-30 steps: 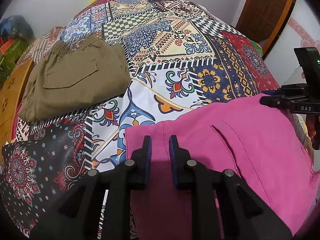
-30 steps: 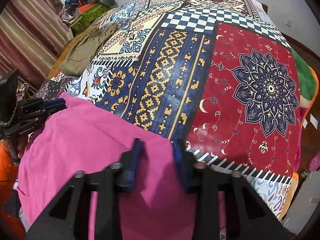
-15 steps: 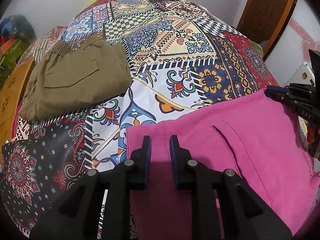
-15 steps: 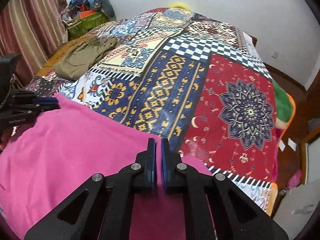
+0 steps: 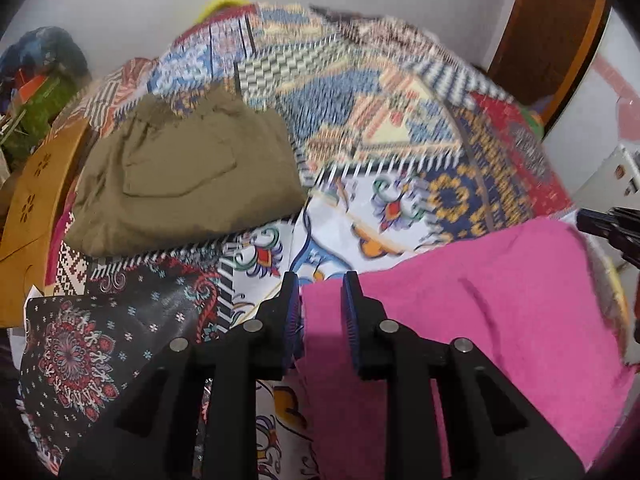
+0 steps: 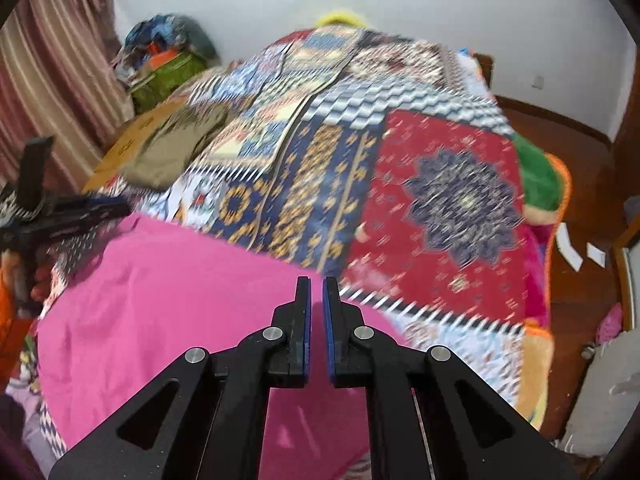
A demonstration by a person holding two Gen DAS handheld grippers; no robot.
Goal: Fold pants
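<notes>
The left gripper (image 5: 320, 296) is reaching down over the near left corner of the pink pants (image 5: 480, 312), its jaws opening, with the pink cloth lying between the blue pads (image 5: 349, 312); whether the pads are touching the cloth cannot be told. The pants are lying spread on a patchwork bedspread (image 5: 400, 120) that is blurring with motion. Folded olive pants (image 5: 184, 184) are resting farther back on the left, well apart from the pink ones, beside a wooden board (image 5: 36, 208). At the right edge the black tip of the right gripper (image 5: 612, 226) is showing just beside the far corner of the pink cloth.
</notes>
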